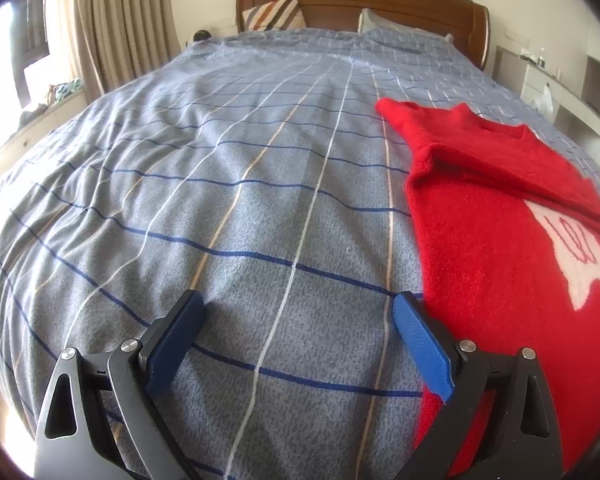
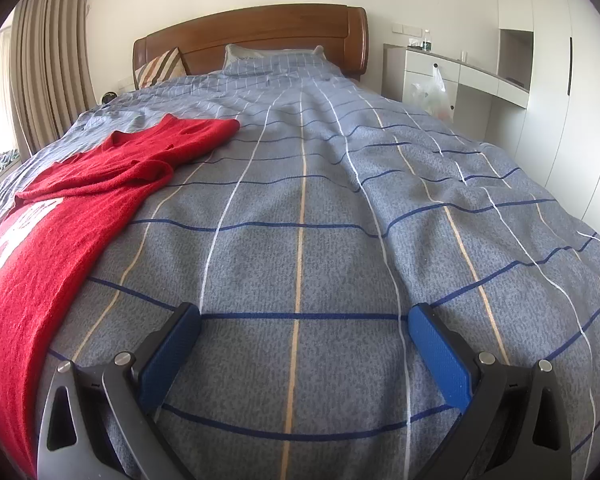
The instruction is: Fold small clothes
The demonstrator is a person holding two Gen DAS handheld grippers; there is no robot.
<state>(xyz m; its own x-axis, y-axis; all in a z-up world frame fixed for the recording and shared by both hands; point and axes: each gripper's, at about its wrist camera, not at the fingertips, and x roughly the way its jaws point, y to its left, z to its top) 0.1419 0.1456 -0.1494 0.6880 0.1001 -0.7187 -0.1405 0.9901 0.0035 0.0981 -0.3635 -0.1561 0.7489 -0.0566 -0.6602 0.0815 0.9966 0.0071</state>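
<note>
A red knit sweater (image 1: 492,216) with a white pattern lies flat on the blue checked bedspread (image 1: 228,184), both sleeves folded across its chest. In the left wrist view it lies at the right; my left gripper (image 1: 300,308) is open and empty just above the bedspread, its right finger beside the sweater's left edge. In the right wrist view the sweater (image 2: 60,224) lies at the left. My right gripper (image 2: 306,320) is open and empty over the bare bedspread (image 2: 340,208), to the right of the sweater.
A wooden headboard (image 2: 260,32) and pillows (image 1: 276,14) stand at the far end. Curtains (image 1: 116,20) hang at the left. White cabinets and a desk (image 2: 480,76) with a plastic bag stand at the right of the bed.
</note>
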